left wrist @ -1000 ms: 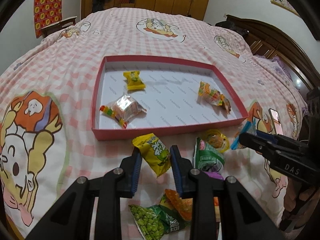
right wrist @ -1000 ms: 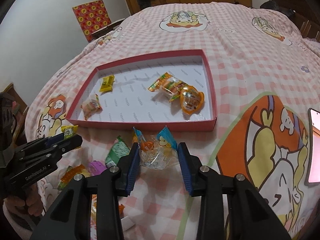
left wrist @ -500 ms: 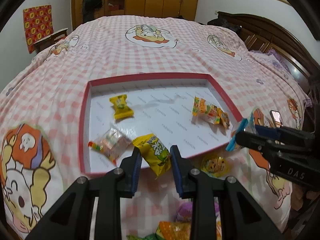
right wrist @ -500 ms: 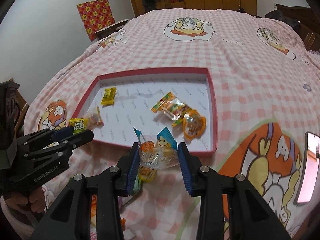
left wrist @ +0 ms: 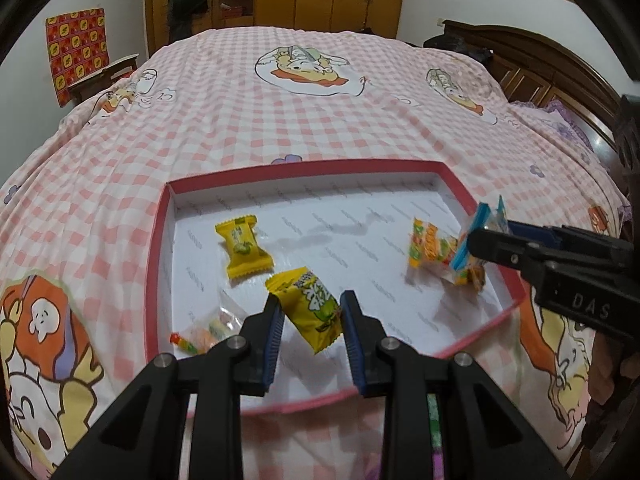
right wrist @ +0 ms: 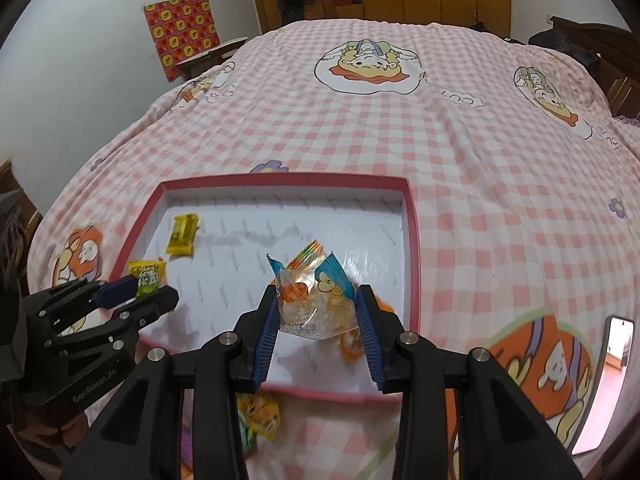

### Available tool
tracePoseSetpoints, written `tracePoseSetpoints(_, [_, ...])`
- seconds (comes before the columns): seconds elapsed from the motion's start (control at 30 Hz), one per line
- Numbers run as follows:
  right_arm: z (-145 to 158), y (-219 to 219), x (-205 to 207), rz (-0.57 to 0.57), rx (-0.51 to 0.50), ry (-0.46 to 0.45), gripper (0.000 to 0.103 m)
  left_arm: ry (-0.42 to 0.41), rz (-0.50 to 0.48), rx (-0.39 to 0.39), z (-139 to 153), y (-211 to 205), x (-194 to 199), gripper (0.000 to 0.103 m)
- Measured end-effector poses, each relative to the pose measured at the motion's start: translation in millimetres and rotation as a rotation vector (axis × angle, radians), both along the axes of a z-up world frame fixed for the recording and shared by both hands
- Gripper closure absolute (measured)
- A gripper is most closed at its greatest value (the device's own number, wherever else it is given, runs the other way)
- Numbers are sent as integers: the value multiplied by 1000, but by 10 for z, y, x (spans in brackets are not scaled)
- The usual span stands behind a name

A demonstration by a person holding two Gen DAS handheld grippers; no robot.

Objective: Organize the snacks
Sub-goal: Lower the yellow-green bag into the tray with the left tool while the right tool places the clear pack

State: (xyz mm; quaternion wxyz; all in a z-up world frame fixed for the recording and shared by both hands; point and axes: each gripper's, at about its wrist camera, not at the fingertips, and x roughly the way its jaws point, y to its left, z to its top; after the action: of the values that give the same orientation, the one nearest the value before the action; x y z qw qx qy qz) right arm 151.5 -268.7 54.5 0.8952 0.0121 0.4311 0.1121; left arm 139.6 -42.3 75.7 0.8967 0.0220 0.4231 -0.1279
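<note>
left gripper clamped on yellow-green packet, long axis slanting away. right gripper clamped on clear blue-eared pouch. red tray floor directly beneath both loads; release looks like next move, left nearer tray's near-left corner.

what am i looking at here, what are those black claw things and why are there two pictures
Each black claw is a hand-held gripper that a person carries, one per hand, with a camera looking along its fingers, hence two pictures. The left hand-held gripper pinches a yellow snack packet. The right hand-held gripper holds a clear bag with blue corners. Both hang over a red-rimmed tray on a pink checked bedspread. A yellow candy and an orange packet already lie in the tray.
</note>
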Motion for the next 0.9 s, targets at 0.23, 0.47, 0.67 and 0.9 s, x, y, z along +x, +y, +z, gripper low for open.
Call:
tracePoseSetpoints(0.23, [-60, 6, 297, -17, 1, 7, 64, 15, 13, 0, -72, 34, 144, 74])
tracePoseSetpoints(0.47, [-164, -17, 519, -38, -3, 24, 64, 37, 30, -1, -185, 86, 265, 73])
tracePoseSetpoints(0.67, [-247, -31, 654, -51, -7, 25, 64, 49, 38, -9, -270, 89, 348, 73])
tracePoseSetpoints(0.9, [-373, -37, 724, -49, -16, 23, 64, 21, 40, 15, -277, 66, 393, 73])
